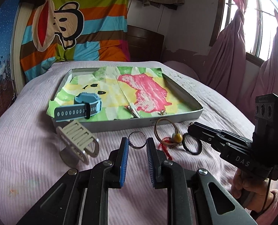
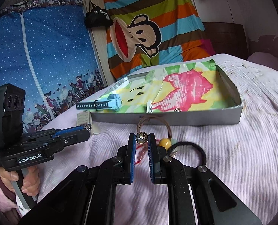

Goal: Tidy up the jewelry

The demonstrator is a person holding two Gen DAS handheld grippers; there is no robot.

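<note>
Left gripper (image 1: pixel 137 144) pinches a silver ring (image 1: pixel 137 139) at its fingertips, just short of the grey tray (image 1: pixel 178 119) on the pink bedspread (image 1: pixel 26 131). Right gripper (image 2: pixel 141 138) clamps a small metal bead (image 2: pixel 141 138), near the cord bracelet (image 2: pixel 154 124). A blue watch (image 1: pixel 87 105) lies in the tray; the cream hair claw (image 1: pixel 77 138) sits in front of it.

the right gripper (image 1: pixel 192 129) has "das" printed white on its black body. the left gripper (image 2: pixel 86 131) carries a white-lettered "genrobot.ai" label on its side.
</note>
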